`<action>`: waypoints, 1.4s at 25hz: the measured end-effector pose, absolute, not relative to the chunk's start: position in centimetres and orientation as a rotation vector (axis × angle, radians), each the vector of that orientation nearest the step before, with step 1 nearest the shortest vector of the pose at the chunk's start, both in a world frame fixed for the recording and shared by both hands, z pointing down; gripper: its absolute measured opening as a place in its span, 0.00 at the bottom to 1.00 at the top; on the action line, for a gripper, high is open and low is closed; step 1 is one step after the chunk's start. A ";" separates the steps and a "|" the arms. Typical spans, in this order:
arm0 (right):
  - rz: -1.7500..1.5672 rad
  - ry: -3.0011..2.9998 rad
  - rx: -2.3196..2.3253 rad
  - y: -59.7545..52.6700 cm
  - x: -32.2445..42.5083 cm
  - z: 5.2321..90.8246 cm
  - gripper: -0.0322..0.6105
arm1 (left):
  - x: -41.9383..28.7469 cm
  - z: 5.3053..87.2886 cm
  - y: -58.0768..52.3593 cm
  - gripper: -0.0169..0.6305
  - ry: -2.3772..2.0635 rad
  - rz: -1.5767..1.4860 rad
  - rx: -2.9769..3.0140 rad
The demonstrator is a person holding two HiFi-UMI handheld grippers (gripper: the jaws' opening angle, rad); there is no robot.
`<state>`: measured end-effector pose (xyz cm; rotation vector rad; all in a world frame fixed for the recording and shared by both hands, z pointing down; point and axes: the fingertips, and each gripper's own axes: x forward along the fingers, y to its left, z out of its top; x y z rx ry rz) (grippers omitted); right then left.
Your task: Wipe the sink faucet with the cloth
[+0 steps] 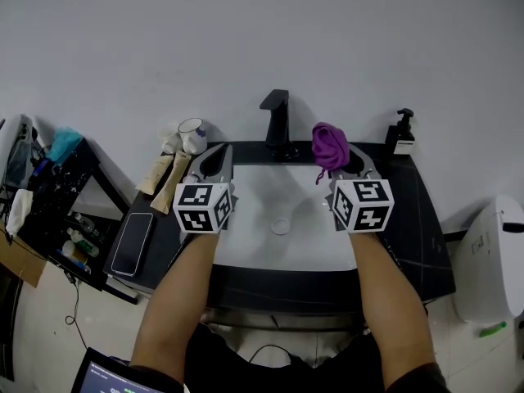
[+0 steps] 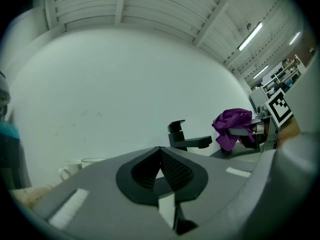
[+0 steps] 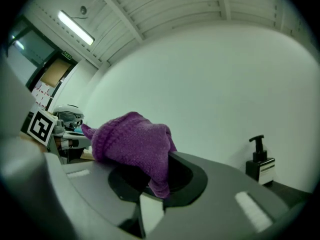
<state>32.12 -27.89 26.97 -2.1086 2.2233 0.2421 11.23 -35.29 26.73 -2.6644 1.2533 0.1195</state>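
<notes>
You are holding the purple knitted cloth [image 3: 132, 144] bunched in the right tool [image 1: 345, 164], whose jaws are clamping down on a fold of it. Most of the fabric is mounding up over the tip, which leaves a soft pad facing forward, ready for wiping. The cloth is hovering above the far right rim of the white sink basin [image 1: 246, 188], just to the right of the black square-bodied faucet [image 1: 278, 121] and, as far as the head view shows, not yet touching it.

You are keeping the left tool [image 2: 160, 151] pressed together with nothing between its jaws. It is sitting over the left far corner of the basin, apart from the faucet, probably so that the right side has room to work.

The basin itself is looking bare, with only its round drain [image 1: 281, 226] showing. On the dark tabletop [image 1: 422, 219], a white mug [image 1: 193, 135] is standing to the left of the faucet, and you cannot tell what is inside it. A black pump bottle [image 1: 401, 133] is standing at the far right; its dark body is hiding its level.
</notes>
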 end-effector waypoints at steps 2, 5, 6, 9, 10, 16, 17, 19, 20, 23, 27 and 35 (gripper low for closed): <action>0.228 2.282 -2.110 -28.1 31.9 27.9 0.13 | 11.4 26.9 -35.3 0.05 1.255 0.113 -2.666; 0.179 2.354 -2.111 -28.0 31.4 29.2 0.13 | 11.6 27.3 -35.2 0.05 1.261 0.108 -2.686; 0.159 2.370 -2.112 -28.0 31.2 29.6 0.14 | 11.5 27.4 -35.3 0.05 1.262 0.104 -2.692; 0.144 2.402 -2.116 -28.3 30.8 30.1 0.14 | 11.7 27.3 -35.4 0.05 1.253 0.098 -2.698; 0.150 2.404 -2.117 -28.4 30.7 30.0 0.14 | 11.9 27.2 -35.4 0.05 1.247 0.096 -2.699; 0.170 2.416 -2.115 -28.4 30.4 29.9 0.14 | 12.4 27.3 -35.1 0.05 1.222 0.093 -2.714; 0.174 2.419 -2.113 -28.4 30.4 30.0 0.14 | 12.3 27.3 -35.1 0.05 1.224 0.096 -2.715; 0.183 2.424 -2.112 -28.5 30.3 30.0 0.14 | 12.2 27.3 -35.2 0.05 1.228 0.099 -2.717; 0.187 2.425 -2.113 -28.5 30.2 30.0 0.14 | 12.2 27.4 -35.2 0.05 1.229 0.099 -2.718; 0.199 2.428 -2.115 -28.5 30.1 30.1 0.14 | 12.2 27.4 -35.2 0.05 1.229 0.099 -2.717; 0.207 2.428 -2.116 -28.5 30.2 30.1 0.14 | 12.4 27.3 -35.1 0.05 1.223 0.103 -2.717; 0.205 2.435 -2.143 -28.4 30.2 30.4 0.14 | 12.2 27.4 -35.1 0.05 1.230 0.106 -2.723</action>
